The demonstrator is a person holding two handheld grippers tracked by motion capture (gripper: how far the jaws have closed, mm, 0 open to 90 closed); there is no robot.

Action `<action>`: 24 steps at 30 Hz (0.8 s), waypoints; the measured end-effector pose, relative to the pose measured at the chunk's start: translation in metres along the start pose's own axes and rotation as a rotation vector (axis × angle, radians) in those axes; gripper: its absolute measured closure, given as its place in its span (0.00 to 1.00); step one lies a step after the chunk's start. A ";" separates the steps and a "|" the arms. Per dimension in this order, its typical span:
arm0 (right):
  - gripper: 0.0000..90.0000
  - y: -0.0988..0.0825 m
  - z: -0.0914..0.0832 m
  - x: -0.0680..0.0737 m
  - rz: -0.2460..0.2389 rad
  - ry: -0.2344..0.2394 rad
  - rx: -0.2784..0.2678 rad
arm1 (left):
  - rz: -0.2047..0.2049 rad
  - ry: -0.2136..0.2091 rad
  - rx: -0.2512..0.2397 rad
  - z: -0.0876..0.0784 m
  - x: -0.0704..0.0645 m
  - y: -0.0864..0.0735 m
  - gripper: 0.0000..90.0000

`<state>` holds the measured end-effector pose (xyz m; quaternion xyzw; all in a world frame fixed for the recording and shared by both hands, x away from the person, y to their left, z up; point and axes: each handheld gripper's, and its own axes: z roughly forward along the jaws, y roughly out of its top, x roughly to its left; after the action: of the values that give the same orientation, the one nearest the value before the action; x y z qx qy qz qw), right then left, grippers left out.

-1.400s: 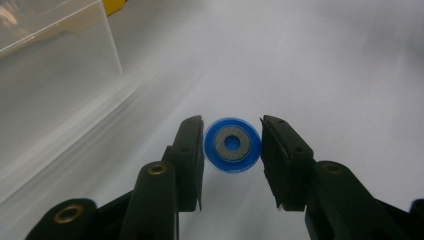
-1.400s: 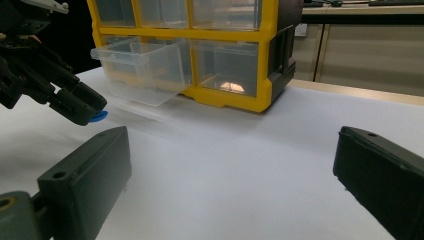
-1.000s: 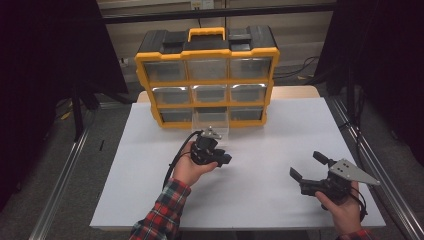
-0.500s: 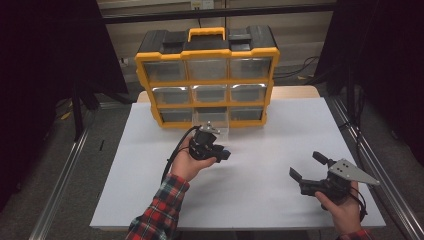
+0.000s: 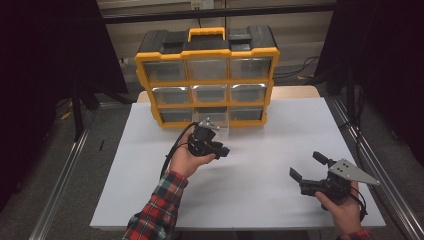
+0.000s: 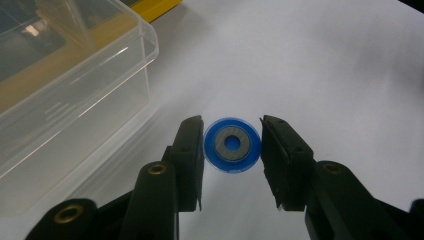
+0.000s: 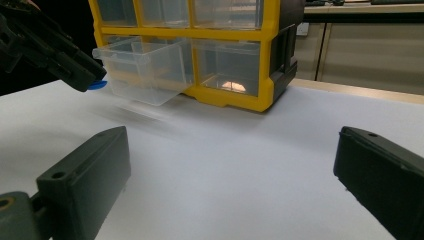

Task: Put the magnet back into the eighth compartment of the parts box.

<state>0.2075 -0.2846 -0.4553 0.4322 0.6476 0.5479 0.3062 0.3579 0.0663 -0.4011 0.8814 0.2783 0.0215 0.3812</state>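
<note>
On the white table, just in front of the yellow organiser, the left gripper sits in the person's raised hand, its jaws clasped on a small blue disc; seen along the jaws in the left gripper view, the disc stands on edge between the two black pads, its grey ring and blue centre facing the camera, both pads against its rim; the white tabletop lies below it. Just beside that gripper, a clear drawer juts out of the organiser's bottom row, pulled part-way from its middle slot; its transparent wall fills the upper left of the left gripper view, close to the left jaw but apart from it. From the right gripper view, a sliver of the blue disc peeks out under the left gripper, held above the tabletop just at the drawer's near corner. The right gripper rests low near the table's front right corner, well apart from the left one; its jaws gape wide with nothing between them, pointing toward the organiser; a plaid sleeve covers the left forearm.
</note>
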 end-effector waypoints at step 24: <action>0.01 0.000 -0.001 -0.001 0.001 -0.004 -0.001 | -0.001 -0.019 0.032 -0.015 0.009 0.015 0.69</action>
<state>0.2069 -0.2858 -0.4548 0.4335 0.6466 0.5474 0.3072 0.3686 0.0721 -0.3819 0.8874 0.2753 0.0086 0.3696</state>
